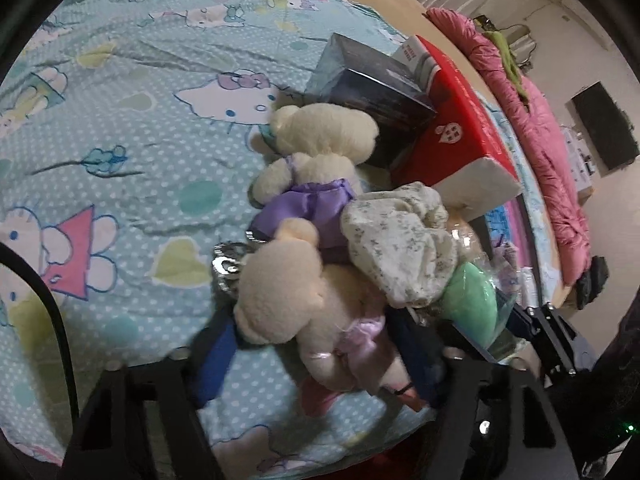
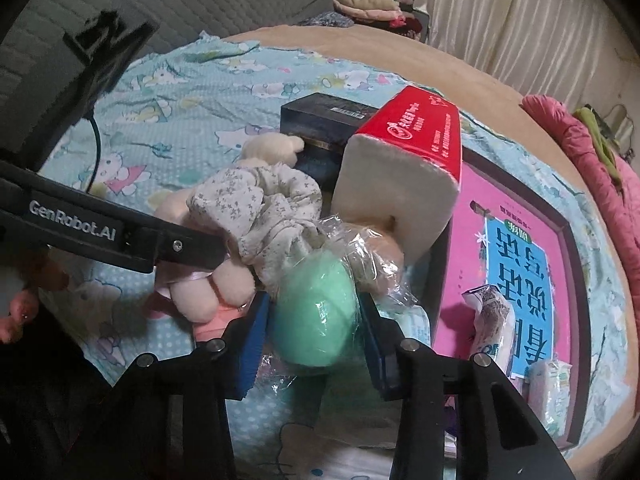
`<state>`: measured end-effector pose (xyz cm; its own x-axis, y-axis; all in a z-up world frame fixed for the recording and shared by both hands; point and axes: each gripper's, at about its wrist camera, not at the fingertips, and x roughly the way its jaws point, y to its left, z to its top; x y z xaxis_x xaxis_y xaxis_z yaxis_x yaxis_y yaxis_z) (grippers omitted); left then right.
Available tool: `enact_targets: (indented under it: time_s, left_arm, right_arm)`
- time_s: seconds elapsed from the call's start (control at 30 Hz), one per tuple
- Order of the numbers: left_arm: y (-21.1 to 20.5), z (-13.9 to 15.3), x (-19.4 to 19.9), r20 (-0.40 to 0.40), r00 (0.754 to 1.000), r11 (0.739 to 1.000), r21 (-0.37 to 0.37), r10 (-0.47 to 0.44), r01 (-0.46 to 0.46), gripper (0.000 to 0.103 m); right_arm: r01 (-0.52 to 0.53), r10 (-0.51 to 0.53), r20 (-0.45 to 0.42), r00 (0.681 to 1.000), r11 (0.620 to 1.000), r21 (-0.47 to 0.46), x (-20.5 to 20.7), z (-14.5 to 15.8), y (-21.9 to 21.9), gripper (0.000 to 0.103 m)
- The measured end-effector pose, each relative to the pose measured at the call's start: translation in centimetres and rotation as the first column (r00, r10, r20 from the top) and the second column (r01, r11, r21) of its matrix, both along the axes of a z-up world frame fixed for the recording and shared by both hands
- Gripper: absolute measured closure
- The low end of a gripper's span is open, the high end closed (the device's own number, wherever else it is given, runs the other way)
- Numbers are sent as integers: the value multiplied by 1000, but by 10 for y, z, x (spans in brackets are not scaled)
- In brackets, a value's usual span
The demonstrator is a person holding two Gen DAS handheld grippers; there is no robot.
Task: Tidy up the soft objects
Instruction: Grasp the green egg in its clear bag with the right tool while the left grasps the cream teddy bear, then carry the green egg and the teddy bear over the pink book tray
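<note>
A cream plush bear in a pink dress [image 1: 320, 312] lies on the bed between my left gripper's [image 1: 320, 344] blue-padded fingers, which close on its body. A second cream bear in a purple dress [image 1: 316, 160] lies just beyond it. A floral scrunchie [image 1: 400, 240] rests on top of them; it also shows in the right wrist view [image 2: 264, 208]. My right gripper [image 2: 316, 320] is shut on a green soft ball wrapped in clear plastic [image 2: 316, 304]. The pink-dress bear's legs [image 2: 208, 292] show beside the left gripper's arm [image 2: 120, 232].
A red tissue pack [image 2: 412, 152] and a dark box [image 2: 320, 120] lean against each other behind the toys. A pink book [image 2: 512, 240] and snack packets [image 2: 492, 320] lie at right. Everything sits on the Hello Kitty sheet [image 1: 140, 160]. Pink bedding [image 1: 552, 152] lies at the far right.
</note>
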<state>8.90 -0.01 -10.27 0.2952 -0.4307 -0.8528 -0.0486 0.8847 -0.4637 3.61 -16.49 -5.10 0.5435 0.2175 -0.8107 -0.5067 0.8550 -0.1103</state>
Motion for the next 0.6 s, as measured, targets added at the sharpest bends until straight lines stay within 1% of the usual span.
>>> enact_targets:
  time_s: [0.07, 0.17, 0.23, 0.37, 0.6]
  left_arm:
    - [-1, 0, 0, 3, 1000, 1000, -2, -12, 12, 43]
    - [1, 0, -4, 7, 1000, 999, -36, -6, 6, 50]
    - [3, 1, -7, 17, 1000, 999, -41, -6, 6, 53]
    - [5, 8, -16, 35, 999, 1000, -20, -5, 6, 54]
    - [13, 26, -27, 60, 998, 1000, 5, 9, -9, 54]
  right_arm:
    - [7, -7, 1, 1000, 1000, 19, 0, 2, -3, 58]
    - [25, -25, -8, 1000, 998, 62, 1, 6, -11, 58]
    - [33, -33, -8, 999, 995, 91, 0, 9, -15, 58]
    - [32, -34, 8, 999, 987, 157, -4, 19, -22, 58]
    - [35, -42, 26, 999, 975, 218, -9, 30, -28, 59]
